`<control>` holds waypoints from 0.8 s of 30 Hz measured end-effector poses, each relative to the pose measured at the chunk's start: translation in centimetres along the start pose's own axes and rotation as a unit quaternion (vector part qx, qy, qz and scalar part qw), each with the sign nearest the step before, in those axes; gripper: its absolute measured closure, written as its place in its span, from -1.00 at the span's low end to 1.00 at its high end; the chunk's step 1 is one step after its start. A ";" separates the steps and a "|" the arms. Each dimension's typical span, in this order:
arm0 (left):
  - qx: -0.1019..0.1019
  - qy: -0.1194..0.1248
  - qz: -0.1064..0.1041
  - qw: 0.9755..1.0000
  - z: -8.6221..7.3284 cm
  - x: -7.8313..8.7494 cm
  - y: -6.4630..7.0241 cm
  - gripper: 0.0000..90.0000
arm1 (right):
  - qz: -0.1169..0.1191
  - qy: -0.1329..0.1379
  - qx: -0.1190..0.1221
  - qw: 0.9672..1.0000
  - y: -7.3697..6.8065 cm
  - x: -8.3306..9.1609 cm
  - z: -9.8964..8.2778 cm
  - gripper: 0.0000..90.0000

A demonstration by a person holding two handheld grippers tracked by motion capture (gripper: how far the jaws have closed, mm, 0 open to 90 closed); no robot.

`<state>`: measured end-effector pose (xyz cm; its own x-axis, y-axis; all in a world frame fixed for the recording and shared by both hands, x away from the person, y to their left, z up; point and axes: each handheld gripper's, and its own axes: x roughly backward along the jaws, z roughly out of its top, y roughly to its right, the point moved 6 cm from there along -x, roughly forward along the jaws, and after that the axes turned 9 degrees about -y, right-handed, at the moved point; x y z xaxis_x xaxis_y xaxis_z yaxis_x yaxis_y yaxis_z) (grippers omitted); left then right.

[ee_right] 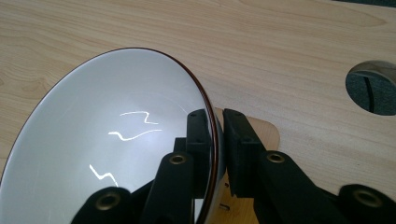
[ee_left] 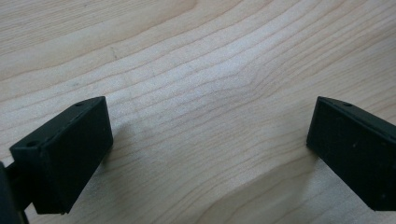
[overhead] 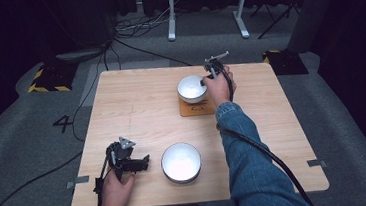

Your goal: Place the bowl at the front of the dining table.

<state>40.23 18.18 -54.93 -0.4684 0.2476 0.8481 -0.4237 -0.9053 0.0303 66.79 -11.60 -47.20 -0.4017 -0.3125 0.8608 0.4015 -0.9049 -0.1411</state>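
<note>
Wooden table [overhead: 136,112]: right gripper [ee_right: 217,140] clamps far bowl [overhead: 192,88] by its rim, lowering it squarely onto coaster [overhead: 196,109]; left gripper [overhead: 135,163] rests wide, empty.

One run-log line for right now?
right claw: shut on far bowl rim, over coaster | left claw: open, idle on table | near bowl: untouched

A white "4" [overhead: 64,123] marks the grey floor, well left of the open left gripper [overhead: 146,161].
</note>
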 end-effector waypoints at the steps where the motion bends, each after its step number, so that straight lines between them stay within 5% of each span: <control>1: 0.000 -0.001 0.001 1.000 0.0 0.0 0.0 -0.99 | 0.001 0.001 0.001 1.000 0.1 -0.3 -0.1 0.81; 24: 0.000 0.000 -0.001 1.000 0.0 0.0 0.0 -0.99 | -0.020 -0.010 0.015 1.000 0.9 -1.4 -1.2 0.83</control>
<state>40.22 18.17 -54.95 -0.4672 0.2491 0.8483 -0.4243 -0.9050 0.0320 66.75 -12.36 -49.14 -0.4016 -0.2710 0.8748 0.4101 -0.9073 -0.0928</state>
